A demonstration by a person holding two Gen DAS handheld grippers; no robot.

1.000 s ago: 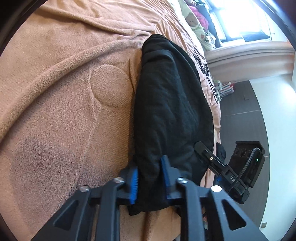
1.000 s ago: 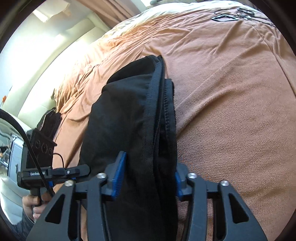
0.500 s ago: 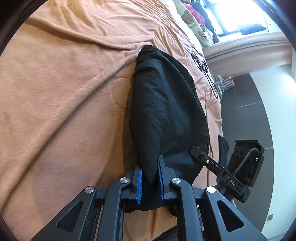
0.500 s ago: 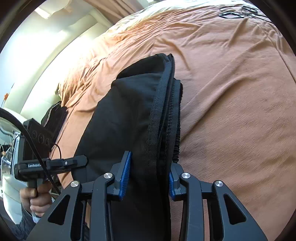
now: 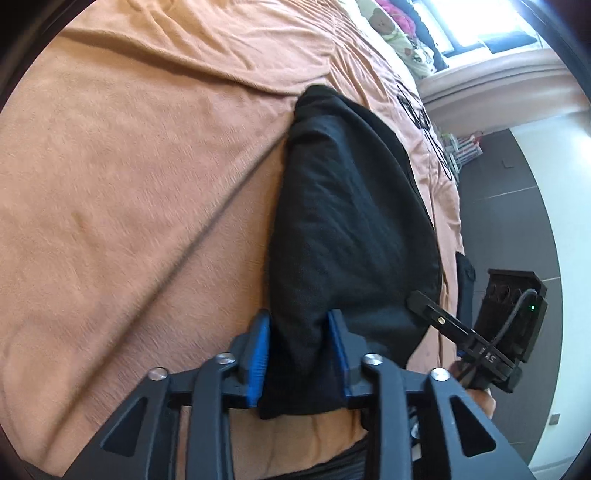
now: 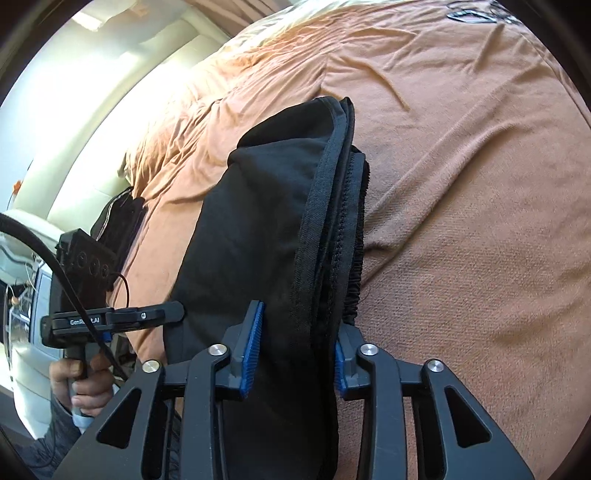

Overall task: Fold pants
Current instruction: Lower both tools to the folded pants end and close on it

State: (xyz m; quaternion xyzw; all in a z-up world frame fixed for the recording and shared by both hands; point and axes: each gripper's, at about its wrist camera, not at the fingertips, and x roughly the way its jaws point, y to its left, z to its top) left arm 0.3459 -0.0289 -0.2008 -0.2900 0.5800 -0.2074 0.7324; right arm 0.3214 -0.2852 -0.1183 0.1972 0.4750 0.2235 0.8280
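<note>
The black pants (image 5: 343, 221) lie folded in a thick bundle on the orange blanket (image 5: 129, 184). My left gripper (image 5: 299, 332) has its blue-padded jaws parted around the near end of the bundle, with fabric between them. My right gripper (image 6: 295, 332) likewise straddles the other side of the pants (image 6: 266, 229), jaws parted around the stacked hems and waistband edge. Each gripper also shows from the side in the other's view, the right one in the left wrist view (image 5: 443, 321) and the left one in the right wrist view (image 6: 147, 315).
The orange blanket (image 6: 461, 184) covers the whole bed. A second dark garment (image 6: 118, 218) lies near the bed's edge. Pillows and a patterned cloth (image 5: 399, 33) lie at the bed's far end by a bright window. Dark floor (image 5: 517, 221) lies beyond the bed's edge.
Both grippers closed on the pants half a second ago and have since opened wider again. The bundle has settled onto the blanket.
</note>
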